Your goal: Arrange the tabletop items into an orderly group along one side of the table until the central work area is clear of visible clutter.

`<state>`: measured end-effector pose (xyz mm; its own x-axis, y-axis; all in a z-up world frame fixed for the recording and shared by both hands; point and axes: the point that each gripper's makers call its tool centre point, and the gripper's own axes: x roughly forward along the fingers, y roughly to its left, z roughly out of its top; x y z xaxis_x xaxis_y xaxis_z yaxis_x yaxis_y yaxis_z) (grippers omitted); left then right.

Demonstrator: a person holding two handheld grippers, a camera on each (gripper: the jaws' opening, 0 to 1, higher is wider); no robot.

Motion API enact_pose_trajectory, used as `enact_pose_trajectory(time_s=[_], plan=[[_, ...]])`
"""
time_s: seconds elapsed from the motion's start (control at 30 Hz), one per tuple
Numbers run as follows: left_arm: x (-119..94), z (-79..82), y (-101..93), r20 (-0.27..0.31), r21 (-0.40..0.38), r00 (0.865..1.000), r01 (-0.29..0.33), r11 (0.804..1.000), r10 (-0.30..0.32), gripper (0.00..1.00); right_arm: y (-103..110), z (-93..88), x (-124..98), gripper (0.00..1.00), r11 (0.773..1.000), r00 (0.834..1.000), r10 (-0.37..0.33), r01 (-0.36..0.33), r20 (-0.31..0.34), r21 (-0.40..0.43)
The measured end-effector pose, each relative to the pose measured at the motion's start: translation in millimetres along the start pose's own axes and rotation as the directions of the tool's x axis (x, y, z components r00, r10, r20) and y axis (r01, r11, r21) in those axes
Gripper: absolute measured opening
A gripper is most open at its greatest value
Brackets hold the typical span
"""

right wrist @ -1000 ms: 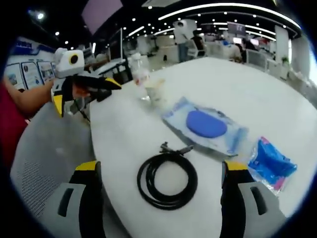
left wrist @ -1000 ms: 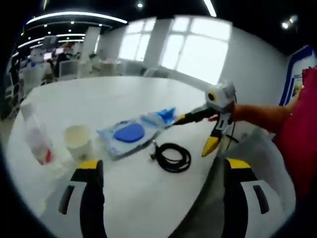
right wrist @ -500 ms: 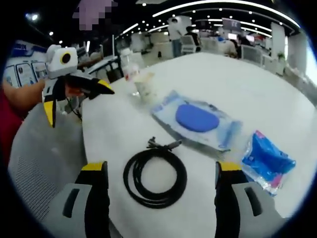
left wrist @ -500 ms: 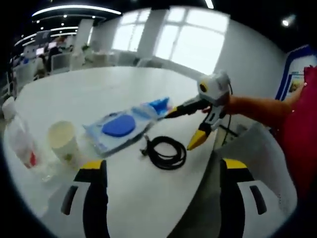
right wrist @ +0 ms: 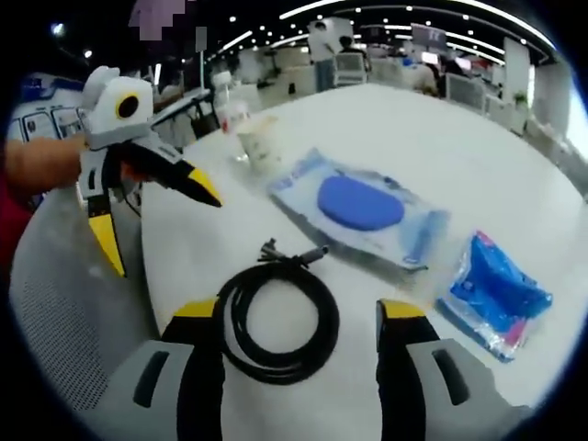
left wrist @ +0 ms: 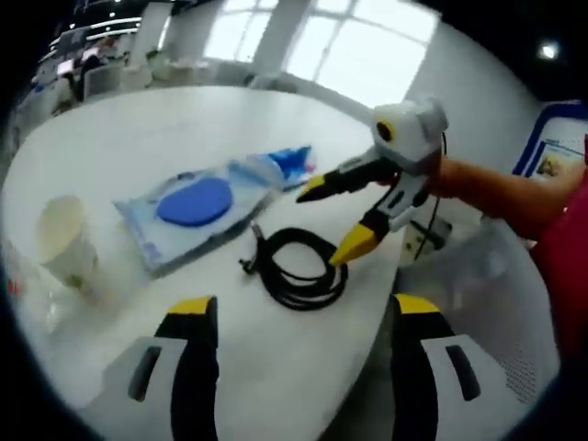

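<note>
So here's where things stand. The coiled black cable point(right wrist: 276, 317) lies flat on the white bench point(right wrist: 478, 156) right by its near edge, and it sits dead ahead of the right tongs point(right wrist: 299, 386), practically between the two yellow-tipped jaws, which are spread wide with nothing in them. The plug ends stick out on the far side of the coil, pointing toward the wipes pack point(right wrist: 358, 207), so the loop's open ring faces the tongs, and I can't tell for sure if the jaws are touching it yet. In the left gripper view the same cable point(left wrist: 299, 266) is farther off, with the right tongs point(left wrist: 335, 216) hanging just over it from the right side. The left tongs point(left wrist: 299, 367) are also wide and empty, and well short of the coil. So the right hand is clearly the nearer one; my guess is the cable gets picked up next.

The rest: the wipes pack is just beyond the cable, a small blue packet point(right wrist: 496, 294) to its right, a paper cup point(right wrist: 257, 142) and a clear bottle point(right wrist: 230, 110) far left near the edge.

Compared to a second ago, both cameras have closed in. The cable sat clearly ahead of the right jaws then; now it's down between them.
</note>
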<state>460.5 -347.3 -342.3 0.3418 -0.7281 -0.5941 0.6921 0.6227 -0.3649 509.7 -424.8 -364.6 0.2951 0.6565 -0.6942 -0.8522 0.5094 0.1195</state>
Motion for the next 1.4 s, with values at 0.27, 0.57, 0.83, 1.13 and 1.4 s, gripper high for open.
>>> enact_pose_trajectory(time_s=[0.27, 0.57, 0.83, 1.13, 1.4], plan=[[25.6, -9.1, 2.1, -0.059, -0.019, 0.998, -0.005, 1.0, 0.004, 0.58, -3.0, -6.3, 4.4, 0.57, 1.0, 1.0, 0.004, -0.003, -0.016, 0.016], [38.3, -9.6, 14.9, -0.053, -0.062, 0.994, -0.101, 0.993, 0.097, 0.44, -3.7, -9.6, 10.2, 0.51, 1.0, 0.999, -0.006, 0.006, -0.033, -0.001], [46.1, -11.9, 20.0, -0.049, -0.073, 0.985, -0.17, 0.983, 0.167, 0.4, -3.9, -8.1, 16.7, 0.43, 1.0, 0.999, -0.017, 0.016, -0.041, -0.013], [49.6, -12.7, 22.7, -0.055, -0.075, 0.98, -0.194, 0.978, 0.191, 0.32, -9.3, -14.0, 19.7, 0.33, 0.998, 0.996, -0.053, 0.051, -0.075, -0.026], [51.1, -14.7, 23.8, -0.062, -0.046, 0.977, -0.209, 0.977, 0.206, 0.27, -15.9, -26.3, 17.5, 0.23, 0.996, 0.989, -0.081, 0.085, -0.123, 0.028]])
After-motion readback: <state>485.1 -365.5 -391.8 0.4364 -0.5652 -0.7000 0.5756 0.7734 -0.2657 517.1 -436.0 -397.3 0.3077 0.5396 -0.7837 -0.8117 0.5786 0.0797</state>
